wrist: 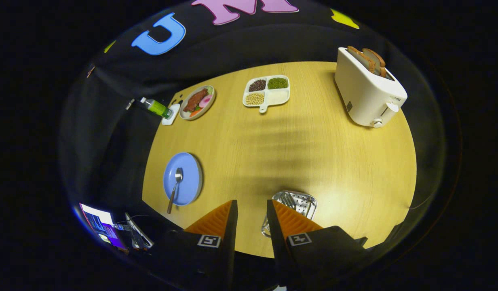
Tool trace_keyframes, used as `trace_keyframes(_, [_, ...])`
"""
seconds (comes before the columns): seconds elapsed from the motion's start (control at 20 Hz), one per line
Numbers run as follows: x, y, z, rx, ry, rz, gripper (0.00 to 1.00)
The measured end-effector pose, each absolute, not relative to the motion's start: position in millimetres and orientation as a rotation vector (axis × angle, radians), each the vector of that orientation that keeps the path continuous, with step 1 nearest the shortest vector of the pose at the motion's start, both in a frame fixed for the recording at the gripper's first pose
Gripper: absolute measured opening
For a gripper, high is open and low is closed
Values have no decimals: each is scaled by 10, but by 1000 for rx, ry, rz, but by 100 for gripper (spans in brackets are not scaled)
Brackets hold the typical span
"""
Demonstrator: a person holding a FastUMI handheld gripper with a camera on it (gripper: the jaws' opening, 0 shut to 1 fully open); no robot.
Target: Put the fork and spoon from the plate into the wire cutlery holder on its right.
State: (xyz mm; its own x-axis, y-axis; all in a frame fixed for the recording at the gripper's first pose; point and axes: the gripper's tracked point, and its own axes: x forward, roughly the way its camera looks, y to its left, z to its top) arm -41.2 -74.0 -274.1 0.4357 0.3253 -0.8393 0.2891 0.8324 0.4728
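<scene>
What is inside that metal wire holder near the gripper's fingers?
Fork tines seem to show inside the wire cutlery holder, against its perforated base. One finger covers its near side, so what lies there is hidden. The gripper is open, holding nothing.

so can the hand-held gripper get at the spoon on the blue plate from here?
Probably yes. The hand-held gripper is open and empty, and the spoon lies uncovered on the blue plate, with bare table between them.

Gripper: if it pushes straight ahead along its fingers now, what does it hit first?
Probably bare table. The gripper is open and holds nothing; the wire cutlery holder sits just right of that line, the divided snack tray far beyond. Depth is unclear.
</scene>
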Motion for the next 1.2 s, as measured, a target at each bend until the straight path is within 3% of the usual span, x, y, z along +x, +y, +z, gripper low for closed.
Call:
trace_keyframes(0.3, [-234,102,-2398,702,1023,117,56])
trace_keyframes(0.55, [-88,910,-2332,685,1034,252,56])
trace_keyframes(0.75, [-78,1496,-2389,644,1103,359,56])
trace_keyframes(1.2, [81,2185,-2951,719,1308,346,56])
